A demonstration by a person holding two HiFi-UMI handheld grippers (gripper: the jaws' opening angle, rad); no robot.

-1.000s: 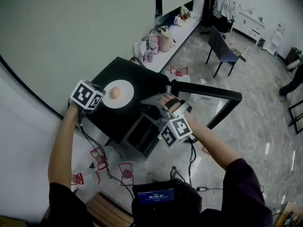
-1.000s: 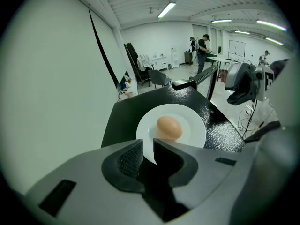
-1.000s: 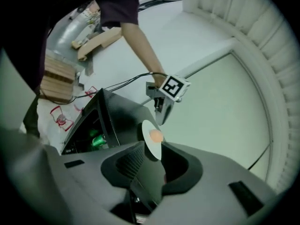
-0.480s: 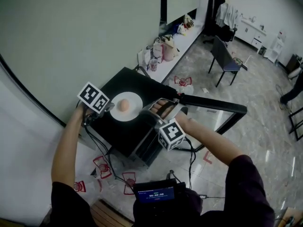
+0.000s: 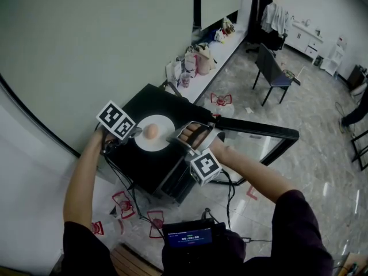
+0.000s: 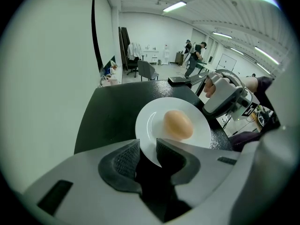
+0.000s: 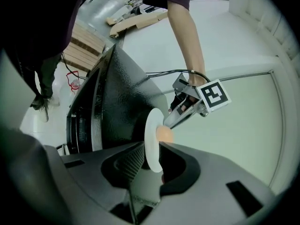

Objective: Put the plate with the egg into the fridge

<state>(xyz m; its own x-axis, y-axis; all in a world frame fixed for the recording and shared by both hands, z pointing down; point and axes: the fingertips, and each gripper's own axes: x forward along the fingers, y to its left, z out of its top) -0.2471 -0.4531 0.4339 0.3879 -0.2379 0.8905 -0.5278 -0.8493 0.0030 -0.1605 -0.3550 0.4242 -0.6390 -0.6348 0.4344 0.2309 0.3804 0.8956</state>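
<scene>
Your fridge (image 5: 167,99) stands with its door (image 5: 259,128) swung open at right. The plate (image 5: 161,144) is still on its black top at centre frame, not inside yet. Over the last second your right tongs (image 5: 174,138) have moved in, and they now pinch the plate's right rim. Your left tongs (image 5: 137,134) pinch the left rim opposite, so you look ready to lift. The egg (image 5: 151,131) lies loose on the plate.
</scene>
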